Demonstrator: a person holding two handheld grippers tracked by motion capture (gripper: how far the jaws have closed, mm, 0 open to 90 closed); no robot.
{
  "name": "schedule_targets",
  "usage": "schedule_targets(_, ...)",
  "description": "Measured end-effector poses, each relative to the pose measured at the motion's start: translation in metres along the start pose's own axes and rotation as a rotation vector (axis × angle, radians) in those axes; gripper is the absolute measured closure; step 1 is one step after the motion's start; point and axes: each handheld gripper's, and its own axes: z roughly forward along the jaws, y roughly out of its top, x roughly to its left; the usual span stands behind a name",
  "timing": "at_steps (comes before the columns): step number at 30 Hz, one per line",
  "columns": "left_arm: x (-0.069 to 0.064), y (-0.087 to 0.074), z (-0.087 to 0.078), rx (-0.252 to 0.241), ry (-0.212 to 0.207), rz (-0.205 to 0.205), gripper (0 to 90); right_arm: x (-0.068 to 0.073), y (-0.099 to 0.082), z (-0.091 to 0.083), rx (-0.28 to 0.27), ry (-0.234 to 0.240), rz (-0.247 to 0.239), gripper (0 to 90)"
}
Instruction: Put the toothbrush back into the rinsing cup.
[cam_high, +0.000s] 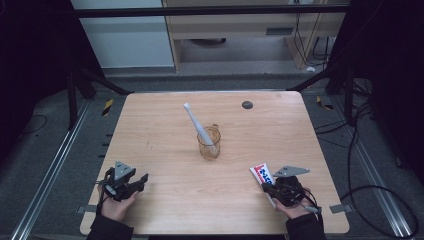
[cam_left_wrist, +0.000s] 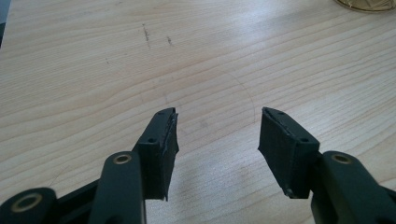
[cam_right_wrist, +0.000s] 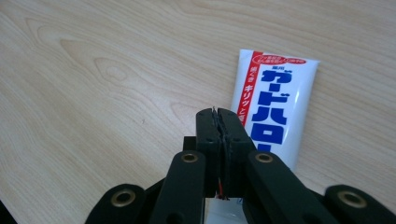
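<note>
A white toothpaste tube (cam_high: 262, 173) with blue and red print lies flat on the wooden table (cam_high: 165, 150) at the front right. My right gripper (cam_high: 266, 188) rests over its near end. In the right gripper view the jaws are pressed together, the gripper (cam_right_wrist: 218, 112) is shut, and the tube (cam_right_wrist: 275, 107) lies on the table just beyond and to the right of the tips. My left gripper (cam_high: 142, 179) sits at the front left. Its jaws (cam_left_wrist: 217, 116) stand open over bare wood with nothing between them.
A clear amber cup (cam_high: 209, 143) stands mid-table with a white toothbrush (cam_high: 196, 122) leaning out of it to the upper left; its rim (cam_left_wrist: 369, 3) shows at the top right of the left gripper view. A small dark disc (cam_high: 247, 105) lies near the far edge.
</note>
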Motion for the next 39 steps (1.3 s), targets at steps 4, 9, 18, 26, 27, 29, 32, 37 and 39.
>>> schedule_targets(4,0.000,0.000,0.001,0.004,-0.002,0.002,45.6,-0.003,0.003,-0.003,-0.011,-0.043,0.009,86.6)
schedule_targets(9,-0.001,0.000,0.001,0.004,-0.004,0.004,45.7,-0.016,0.008,-0.003,-0.034,-0.115,0.044,90.0)
schedule_targets(18,-0.001,0.000,0.002,0.007,-0.003,0.006,45.9,-0.039,0.010,0.022,0.015,-0.177,0.079,90.0)
schedule_targets(26,-0.001,0.000,0.002,0.012,-0.004,0.010,45.9,-0.042,0.008,0.030,0.042,-0.179,0.087,90.0)
schedule_targets(27,-0.001,0.000,0.002,0.011,-0.004,0.009,45.9,-0.042,0.008,0.030,0.041,-0.178,0.087,90.0)
schedule_targets(29,-0.001,0.000,0.002,0.011,-0.004,0.009,45.9,-0.042,0.008,0.031,0.037,-0.168,0.082,90.0)
schedule_targets(32,0.000,0.000,0.002,0.013,-0.005,0.010,45.9,-0.040,0.009,0.033,0.037,-0.159,0.071,90.0)
schedule_targets(37,-0.001,0.000,0.003,0.013,-0.009,0.009,45.9,-0.038,0.011,0.035,0.038,-0.151,0.065,90.0)
schedule_targets(39,0.000,0.000,0.003,0.012,-0.010,0.008,45.8,-0.038,0.011,0.032,0.025,-0.160,0.065,88.2)
